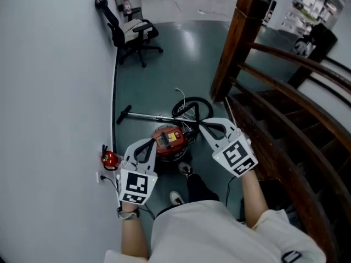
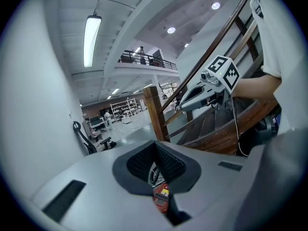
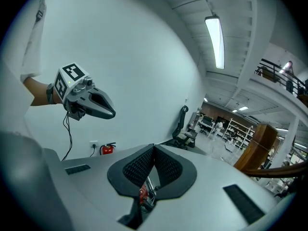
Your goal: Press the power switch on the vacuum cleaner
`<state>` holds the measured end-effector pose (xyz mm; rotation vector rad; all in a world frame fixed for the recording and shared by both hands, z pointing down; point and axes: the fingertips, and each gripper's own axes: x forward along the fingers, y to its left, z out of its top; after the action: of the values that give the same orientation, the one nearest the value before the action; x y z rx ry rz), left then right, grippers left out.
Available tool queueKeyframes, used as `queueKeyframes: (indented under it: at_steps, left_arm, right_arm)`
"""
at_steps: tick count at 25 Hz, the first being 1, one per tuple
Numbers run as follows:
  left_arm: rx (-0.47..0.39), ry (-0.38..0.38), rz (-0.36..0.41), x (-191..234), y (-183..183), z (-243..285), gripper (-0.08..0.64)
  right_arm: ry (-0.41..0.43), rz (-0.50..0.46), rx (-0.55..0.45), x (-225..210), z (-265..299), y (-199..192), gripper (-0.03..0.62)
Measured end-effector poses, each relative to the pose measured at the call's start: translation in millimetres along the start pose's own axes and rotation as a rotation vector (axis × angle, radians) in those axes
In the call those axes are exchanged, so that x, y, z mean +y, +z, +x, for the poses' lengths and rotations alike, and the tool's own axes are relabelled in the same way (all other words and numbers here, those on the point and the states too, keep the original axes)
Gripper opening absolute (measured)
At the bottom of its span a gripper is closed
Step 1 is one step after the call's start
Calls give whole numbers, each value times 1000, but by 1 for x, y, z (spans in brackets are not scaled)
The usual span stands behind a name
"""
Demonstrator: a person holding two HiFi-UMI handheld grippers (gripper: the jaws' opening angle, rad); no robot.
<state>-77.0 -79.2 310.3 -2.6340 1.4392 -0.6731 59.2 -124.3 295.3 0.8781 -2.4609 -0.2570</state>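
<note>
The left gripper (image 2: 155, 146) has its jaws pressed fully together, tip to tip, with nothing between them. The right gripper (image 3: 154, 147) is the same: closed tight and empty. Through the small gap behind each pair of pads, a sliver of red shows far below.

That red is the canister vacuum cleaner (image 1: 169, 140), lying on the dark floor in the head view. It sits between the 2 grippers, at about 1 o'clock from the left tips and 8 o'clock from the right tips. Both are held well above it and touch nothing. Its hose (image 1: 192, 108) loops at 12 o'clock of the canister, and its wand (image 1: 143, 115) runs off toward 10 o'clock. A fire extinguisher (image 1: 109, 159) stands against the wall at 8 o'clock, below a wall socket (image 3: 93, 143). A wooden newel post (image 1: 236, 43) rises at 1 o'clock, with an office chair (image 1: 134, 34) far off at 11 o'clock.

The power switch is too small to pick out on the canister top, so whether it has been pressed cannot be read. Neither gripper is at the cleaner now. If the press is yet to come, 1 closed gripper would need to descend steeply onto the canister's top. It should lead with its joined tips as a single blunt point and push squarely on the switch, since an off-centre push may roll the canister.
</note>
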Motion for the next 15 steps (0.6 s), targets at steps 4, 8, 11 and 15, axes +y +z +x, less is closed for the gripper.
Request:
queueKeyframes:
  at_steps: [4, 8, 11, 15]
  left_arm:
    - [-40, -1, 39, -8, 18, -12, 0]
    - [-50, 4, 82, -12, 27, -23, 0]
    - [-51, 8, 120, -14, 34, -34, 0]
    - [-65, 20, 133, -14, 40, -45, 0]
  right_arm:
    - [-19, -37, -27, 5, -20, 15, 28]
    - [-23, -80, -32, 10, -35, 24, 29]
    - [-24, -106, -37, 14, -48, 30, 28]
    - [-26, -119, -45, 18, -60, 36, 29]
